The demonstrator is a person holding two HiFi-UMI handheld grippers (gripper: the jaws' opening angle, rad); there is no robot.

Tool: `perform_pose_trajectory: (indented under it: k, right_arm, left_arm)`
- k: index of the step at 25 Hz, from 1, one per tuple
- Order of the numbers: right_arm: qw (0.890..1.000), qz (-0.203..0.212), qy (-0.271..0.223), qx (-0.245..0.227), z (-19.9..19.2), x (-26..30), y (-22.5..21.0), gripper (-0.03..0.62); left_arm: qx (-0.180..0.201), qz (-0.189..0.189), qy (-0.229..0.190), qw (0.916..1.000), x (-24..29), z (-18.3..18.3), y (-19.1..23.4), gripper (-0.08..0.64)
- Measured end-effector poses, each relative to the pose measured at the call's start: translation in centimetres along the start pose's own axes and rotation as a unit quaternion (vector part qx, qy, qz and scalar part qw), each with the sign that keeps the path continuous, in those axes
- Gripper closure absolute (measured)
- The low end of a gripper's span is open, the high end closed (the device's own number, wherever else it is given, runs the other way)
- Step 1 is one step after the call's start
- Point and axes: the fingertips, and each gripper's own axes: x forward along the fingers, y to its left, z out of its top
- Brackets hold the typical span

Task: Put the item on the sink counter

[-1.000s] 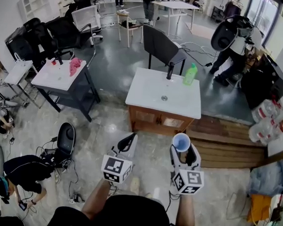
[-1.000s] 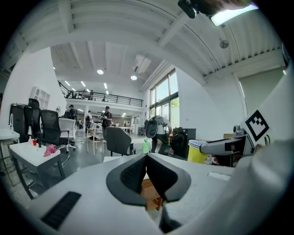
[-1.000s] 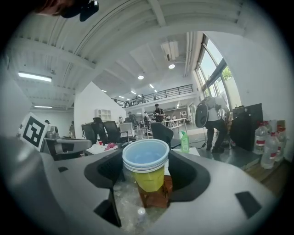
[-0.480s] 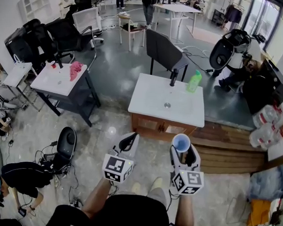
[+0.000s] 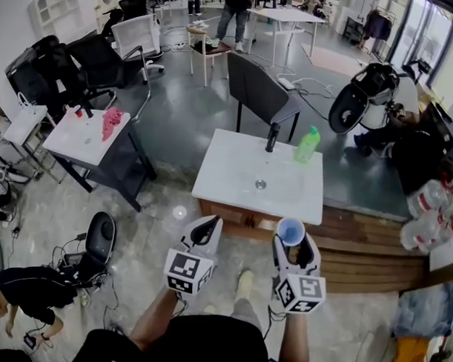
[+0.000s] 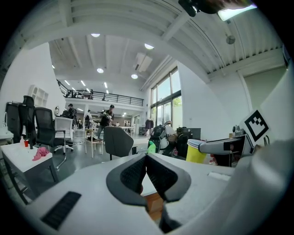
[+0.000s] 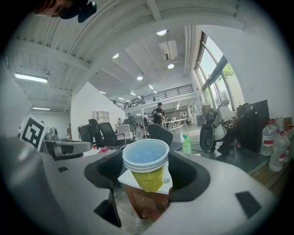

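Observation:
A yellow cup (image 5: 290,231) with a pale blue inside stands upright between the jaws of my right gripper (image 5: 291,243), which is shut on it; in the right gripper view the cup (image 7: 146,166) fills the middle. My left gripper (image 5: 204,231) is level with it at the left, shut and empty, its pads (image 6: 138,173) meeting. Ahead on the floor stands the sink counter (image 5: 228,169), white-topped over a wooden cabinet, with a black faucet (image 5: 272,136) and a green bottle (image 5: 307,144) at its far edge. Both grippers are held short of its near edge.
A dark chair (image 5: 260,80) stands behind the counter. A white table (image 5: 83,138) with a pink cloth (image 5: 110,123) is at the left. A wooden platform (image 5: 372,252) and water bottles (image 5: 427,200) lie to the right. A person (image 5: 29,299) crouches by a black stool (image 5: 101,237).
The sink counter has come closer and shifted slightly left in the head view as the person walks toward it. Both grippers keep their pose, the cup still held.

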Motion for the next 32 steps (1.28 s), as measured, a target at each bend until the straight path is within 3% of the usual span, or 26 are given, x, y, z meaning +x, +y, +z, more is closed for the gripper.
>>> perform_pose_trajectory:
  k: [12,32]
  right_arm:
    - [0.998,0.045,0.031,0.018,0.4,10.7,-7.9,0.281]
    - [0.991,0.118,0.052,0.021,1.2,20.9,-12.0,0.281]
  left_arm:
    - [-0.007,0.038,0.024,0.999,12.1,1.2,1.1,0.557]
    - [-0.024,0.11,0.038,0.9929,20.4,1.4,4.1,0.557]
